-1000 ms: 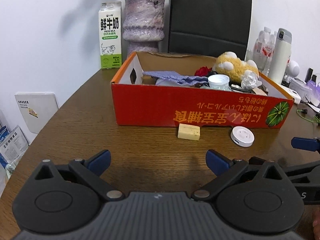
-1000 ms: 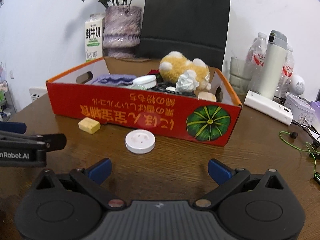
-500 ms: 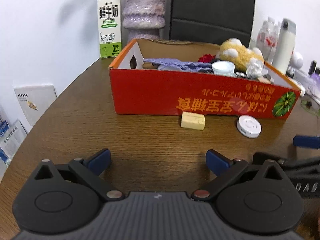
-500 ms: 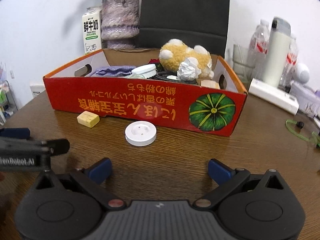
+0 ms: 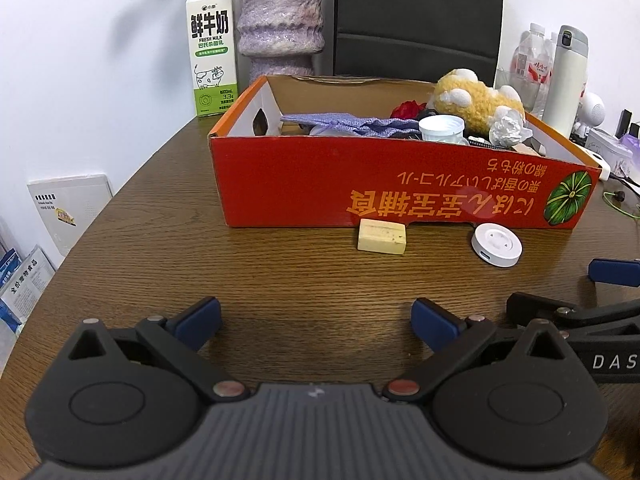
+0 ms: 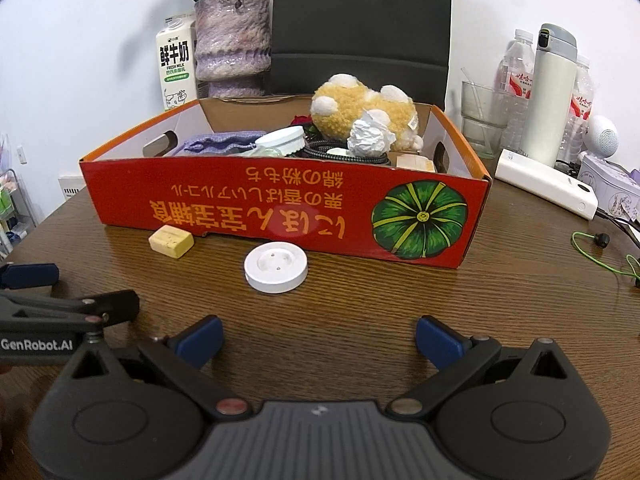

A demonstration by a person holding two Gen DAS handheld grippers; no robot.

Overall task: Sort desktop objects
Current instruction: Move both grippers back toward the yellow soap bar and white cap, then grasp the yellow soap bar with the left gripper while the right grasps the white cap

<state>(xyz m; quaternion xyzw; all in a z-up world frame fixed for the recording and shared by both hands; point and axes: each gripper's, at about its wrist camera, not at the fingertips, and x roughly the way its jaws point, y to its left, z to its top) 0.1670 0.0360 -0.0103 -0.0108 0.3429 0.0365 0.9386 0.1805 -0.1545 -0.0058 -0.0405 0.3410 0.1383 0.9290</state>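
A red cardboard box (image 5: 304, 184) (image 6: 224, 208) stands on the wooden table, holding a yellow plush toy (image 5: 476, 98) (image 6: 364, 110), a purple cloth (image 5: 344, 124), a white lid (image 5: 442, 126) and crumpled paper (image 6: 368, 138). In front of it lie a yellow eraser block (image 5: 382, 236) (image 6: 171, 241) and a white round disc (image 5: 496, 245) (image 6: 276, 266). My left gripper (image 5: 316, 316) is open and empty, short of the eraser. My right gripper (image 6: 318, 334) is open and empty, short of the disc. Each gripper shows at the edge of the other's view.
A milk carton (image 5: 210, 46) and purple vase (image 5: 280, 16) stand behind the box, with a black chair (image 5: 416, 16). At right are a white thermos (image 6: 554, 92), water bottles (image 6: 516, 76), a glass (image 6: 480, 118), a white power bank (image 6: 544, 182) and a green cable (image 6: 596, 256).
Both grippers have moved forward toward the box, so the box, eraser and disc appear larger and closer. Both stay open.
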